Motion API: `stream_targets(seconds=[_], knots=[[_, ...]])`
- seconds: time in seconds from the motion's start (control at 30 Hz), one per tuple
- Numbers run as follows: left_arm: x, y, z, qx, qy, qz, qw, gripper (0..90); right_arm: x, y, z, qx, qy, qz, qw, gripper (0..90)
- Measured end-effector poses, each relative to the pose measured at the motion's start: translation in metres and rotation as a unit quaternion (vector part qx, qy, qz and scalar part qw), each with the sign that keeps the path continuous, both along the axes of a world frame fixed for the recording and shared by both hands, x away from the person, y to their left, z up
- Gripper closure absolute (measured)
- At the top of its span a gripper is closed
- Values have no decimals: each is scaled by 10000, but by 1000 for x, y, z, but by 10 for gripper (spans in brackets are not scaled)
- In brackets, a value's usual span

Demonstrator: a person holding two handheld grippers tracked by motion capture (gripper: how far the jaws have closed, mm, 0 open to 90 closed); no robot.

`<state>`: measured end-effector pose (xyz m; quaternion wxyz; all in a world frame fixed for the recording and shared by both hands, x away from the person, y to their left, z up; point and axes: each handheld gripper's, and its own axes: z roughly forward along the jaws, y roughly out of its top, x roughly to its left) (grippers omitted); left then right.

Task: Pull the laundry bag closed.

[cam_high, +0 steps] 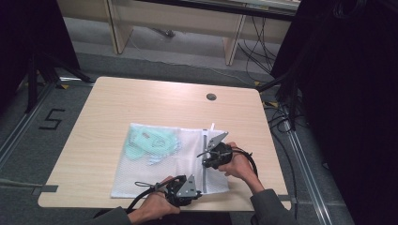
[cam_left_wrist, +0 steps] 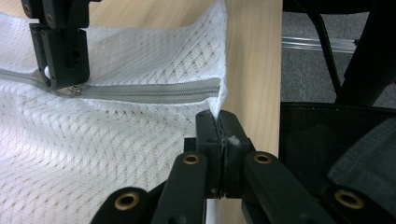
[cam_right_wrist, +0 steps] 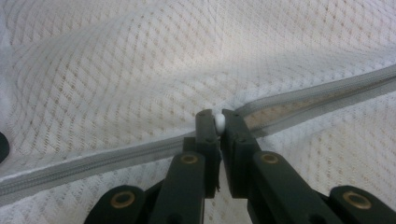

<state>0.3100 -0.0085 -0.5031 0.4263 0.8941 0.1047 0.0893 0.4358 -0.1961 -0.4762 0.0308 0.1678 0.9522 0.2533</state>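
A white mesh laundry bag (cam_high: pixel 159 161) lies flat on the wooden counter (cam_high: pixel 117 103), toward the edge where the person sits. Inside the bag, at its far left part, some pale green cloth (cam_high: pixel 152 143) shows through the mesh. A grey zipper (cam_high: pixel 205 164) runs along the bag's right side, from the far edge to the near one.

The left gripper (cam_high: pixel 196 180) sits at the bag's near right corner, right by the near end of the zipper. In the left gripper view its jaws are pressed together on the mesh edge of the bag (cam_left_wrist: pixel 140 154), just past where the zipper (cam_left_wrist: pixel 154 90) stops; a bit of white fabric peeks between the pads.

The right gripper (cam_high: pixel 206 151) is farther up the zipper, around its middle, with the hand (cam_high: pixel 239 166) behind it on the bag's right. In the right gripper view its jaws pinch a small white zipper pull (cam_right_wrist: pixel 219 122), and the zipper (cam_right_wrist: pixel 93 161) crosses the mesh slantwise on both sides of them. To the right of the pull the two rows of teeth seem parted a little; to the left they look joined. The left gripper view shows this other gripper (cam_left_wrist: pixel 60 81) standing down on the zipper line as well.

Beyond the bag, near the counter's far edge, is a small round grey cap (cam_high: pixel 211 97).
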Motion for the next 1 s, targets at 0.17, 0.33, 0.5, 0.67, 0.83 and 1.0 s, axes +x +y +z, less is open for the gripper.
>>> stream_targets(seconds=[0.17, 0.33, 0.5, 0.67, 0.83, 1.0], knots=[[0, 0, 1, -6, -33, 21, 10000, 885, 3, 1, 0, 3, -31, -68, 10000, 863], [0, 1, 1, 39, -32, -20, 10000, 886, 5, 1, 0, -3, 14, -72, 10000, 864], [1, 1, 1, 40, -41, -31, 10000, 886, 7, 1, -1, -8, -3, -86, 10000, 863], [-1, 1, 0, -18, -11, -19, 10000, 886, 10, 1, 0, -4, -34, -152, 9999, 863], [0, 1, 1, -18, 20, -34, 10000, 887, 13, 2, -1, -22, -11, -152, 9999, 863], [-2, 0, 0, -15, 10, -58, 10000, 886, 16, 1, 0, -42, -88, -192, 9998, 863]])
